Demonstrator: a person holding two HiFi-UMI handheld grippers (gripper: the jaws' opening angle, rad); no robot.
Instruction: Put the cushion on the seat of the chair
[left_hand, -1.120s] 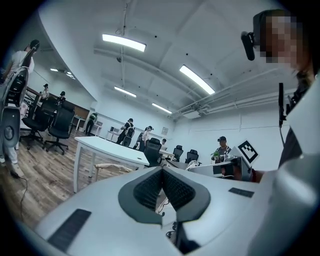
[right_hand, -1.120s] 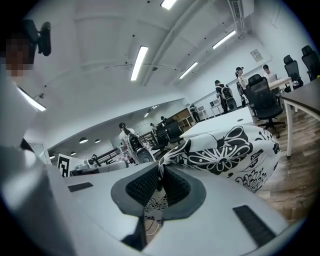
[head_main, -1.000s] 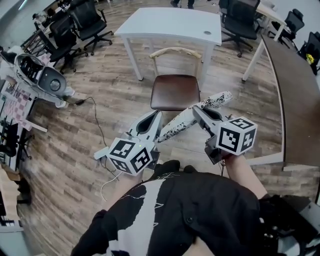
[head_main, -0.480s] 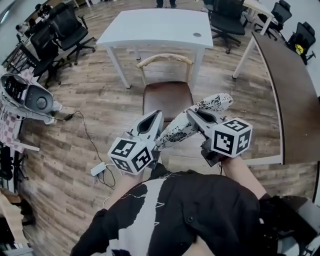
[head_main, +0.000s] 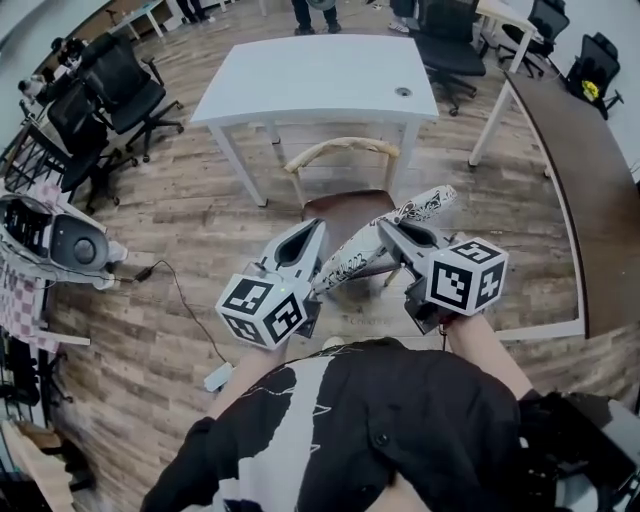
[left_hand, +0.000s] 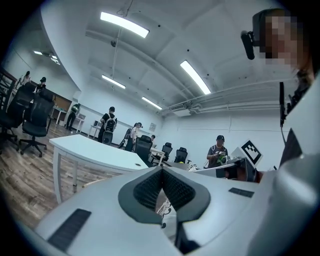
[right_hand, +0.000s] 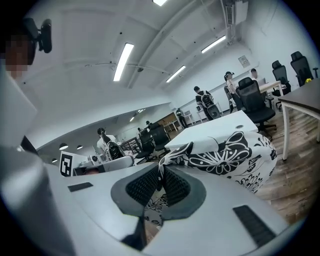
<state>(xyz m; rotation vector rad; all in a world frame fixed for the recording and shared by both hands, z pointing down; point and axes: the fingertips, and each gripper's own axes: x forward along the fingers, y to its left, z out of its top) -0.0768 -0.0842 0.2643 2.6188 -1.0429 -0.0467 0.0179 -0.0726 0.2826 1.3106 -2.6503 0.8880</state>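
The cushion (head_main: 420, 208) is white with a black floral print and hangs in the air between my two grippers. My right gripper (head_main: 392, 232) is shut on one edge; in the right gripper view the fabric (right_hand: 225, 157) is pinched between the pads. My left gripper (head_main: 310, 235) holds the lower end, and a strip of printed fabric (left_hand: 165, 206) shows in the gap under its closed pads. The chair, with a brown seat (head_main: 335, 210) and a curved wooden backrest (head_main: 345, 150), stands just beyond the grippers. In the head view the cushion overlaps the seat's right side.
A white table (head_main: 320, 80) stands right behind the chair. Black office chairs (head_main: 110, 85) stand at the left, a long dark table (head_main: 580, 170) runs along the right. A grey machine (head_main: 60, 235) with a cable and power strip (head_main: 218, 378) lies on the wood floor. People stand at the far end.
Both grippers, with the cushion still held, have moved forward toward the chair. The seat now lies partly under the cushion in the head view.
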